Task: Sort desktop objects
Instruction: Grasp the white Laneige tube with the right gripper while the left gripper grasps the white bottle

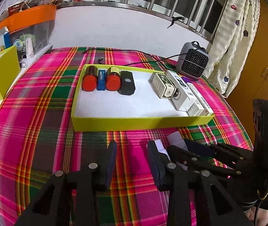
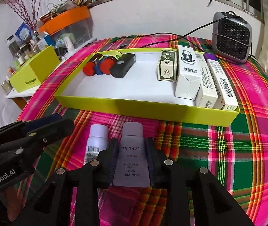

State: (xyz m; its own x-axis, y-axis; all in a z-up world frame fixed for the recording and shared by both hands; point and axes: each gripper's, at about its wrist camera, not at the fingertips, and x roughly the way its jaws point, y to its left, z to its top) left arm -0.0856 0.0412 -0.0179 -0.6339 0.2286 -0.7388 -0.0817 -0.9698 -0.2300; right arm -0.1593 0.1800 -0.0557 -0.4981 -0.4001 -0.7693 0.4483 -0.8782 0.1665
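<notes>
right tongs (image 2: 132, 146) clamp flat tube (image 2: 132, 162) | left tongs (image 1: 132, 150) spread

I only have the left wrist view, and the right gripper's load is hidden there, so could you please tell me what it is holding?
Observer: The right gripper has a lilac tube between its fingers, which press against both its sides.
Operator: Thank you. Is anything else lying outside the tray?
Observer: Yes, a white bottle lies on the plaid cloth just left of the tube, with its cap toward the yellow tray.
Operator: Can you read the tube's label?
Observer: It reads LANEIGE, Skin Veil Base.
</notes>
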